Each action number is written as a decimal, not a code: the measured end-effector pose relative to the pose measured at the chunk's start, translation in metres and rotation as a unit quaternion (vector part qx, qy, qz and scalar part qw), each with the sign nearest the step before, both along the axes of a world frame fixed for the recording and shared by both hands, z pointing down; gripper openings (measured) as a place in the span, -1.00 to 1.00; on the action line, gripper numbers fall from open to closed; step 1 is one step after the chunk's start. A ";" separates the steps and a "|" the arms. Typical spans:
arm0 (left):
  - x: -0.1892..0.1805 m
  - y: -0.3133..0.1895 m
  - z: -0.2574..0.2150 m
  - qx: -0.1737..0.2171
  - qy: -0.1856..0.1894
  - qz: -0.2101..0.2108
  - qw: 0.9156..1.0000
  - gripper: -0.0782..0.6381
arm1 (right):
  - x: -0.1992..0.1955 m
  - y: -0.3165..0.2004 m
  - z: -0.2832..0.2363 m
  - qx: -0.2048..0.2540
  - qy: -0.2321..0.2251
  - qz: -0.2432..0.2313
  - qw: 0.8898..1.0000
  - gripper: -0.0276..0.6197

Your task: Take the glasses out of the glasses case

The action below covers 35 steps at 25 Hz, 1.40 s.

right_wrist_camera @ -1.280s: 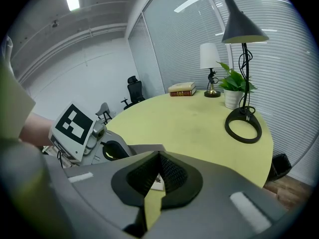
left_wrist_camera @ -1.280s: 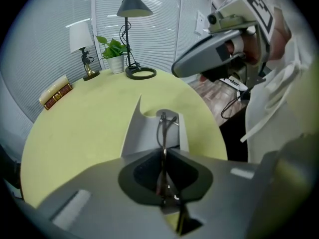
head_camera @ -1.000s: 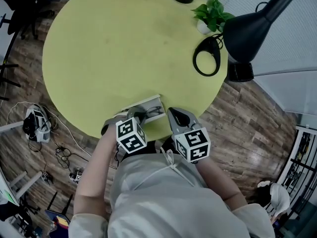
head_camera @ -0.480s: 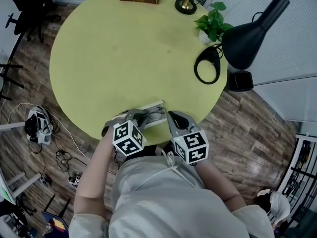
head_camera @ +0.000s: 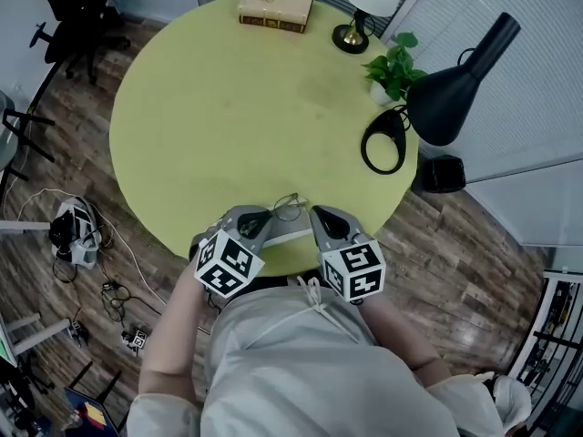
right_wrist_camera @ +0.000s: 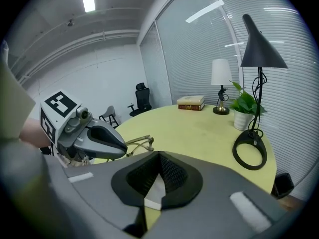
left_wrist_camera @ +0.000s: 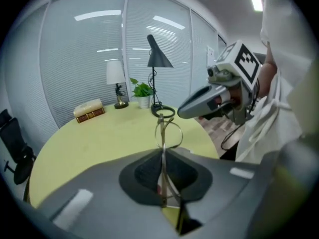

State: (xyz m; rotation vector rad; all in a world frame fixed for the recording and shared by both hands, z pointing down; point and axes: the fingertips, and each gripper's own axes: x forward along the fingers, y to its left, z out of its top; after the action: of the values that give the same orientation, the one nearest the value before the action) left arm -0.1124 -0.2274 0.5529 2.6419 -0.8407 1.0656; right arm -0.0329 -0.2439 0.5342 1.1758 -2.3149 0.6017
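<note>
Looking along your left gripper (left_wrist_camera: pixel 163 156), its own view shows the jaws clamped on the glasses (left_wrist_camera: pixel 167 131), held upright above the table (left_wrist_camera: pixel 94 133); the head view hides that grip. Your right gripper (right_wrist_camera: pixel 159 156) is pinched onto the white edge of the glasses case (right_wrist_camera: pixel 153 187). A second ago the glasses lay inside the case; now they are lifted clear.

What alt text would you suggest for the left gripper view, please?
The left gripper is shut on wire-framed glasses, held above a round yellow-green table. The right gripper shows at right; a book, white table lamp, potted plant and black lamp stand at the far edge.
</note>
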 end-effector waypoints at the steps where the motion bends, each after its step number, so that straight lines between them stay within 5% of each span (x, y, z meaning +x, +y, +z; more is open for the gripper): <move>1: -0.005 -0.003 -0.008 0.009 0.013 -0.020 1.000 -0.73 | -0.003 -0.001 -0.004 0.005 -0.001 -0.005 1.000 -0.92; 6: -0.036 -0.015 -0.048 0.063 0.069 -0.119 0.988 -0.73 | -0.026 -0.005 -0.021 0.026 -0.004 -0.031 0.999 -0.92; 10: -0.066 -0.022 -0.076 0.108 0.102 -0.199 0.969 -0.73 | -0.048 -0.009 -0.035 0.045 -0.010 -0.051 0.998 -0.91; 13: -0.090 -0.024 -0.095 0.141 0.126 -0.264 0.946 -0.73 | -0.063 -0.010 -0.044 0.060 -0.014 -0.066 0.996 -0.91; 19: -0.136 -0.017 -0.135 0.191 0.182 -0.382 0.886 -0.73 | -0.086 -0.008 -0.061 0.078 -0.028 -0.093 0.992 -0.91; 23: -0.151 -0.014 -0.148 0.212 0.186 -0.420 0.862 -0.73 | -0.088 -0.012 -0.076 0.099 -0.039 -0.088 0.990 -0.92; 27: -0.157 -0.013 -0.151 0.215 0.194 -0.438 0.851 -0.73 | -0.087 -0.018 -0.089 0.123 -0.045 -0.078 0.988 -0.92; 35: -0.156 -0.013 -0.149 0.211 0.196 -0.436 0.853 -0.73 | -0.088 -0.019 -0.093 0.131 -0.047 -0.073 0.988 -0.92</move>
State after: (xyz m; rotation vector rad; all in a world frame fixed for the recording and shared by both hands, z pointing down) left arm -0.2684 -0.2407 0.4036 2.1354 -2.0289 0.1017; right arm -0.1205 -0.2634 0.4414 1.0972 -2.5948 0.3120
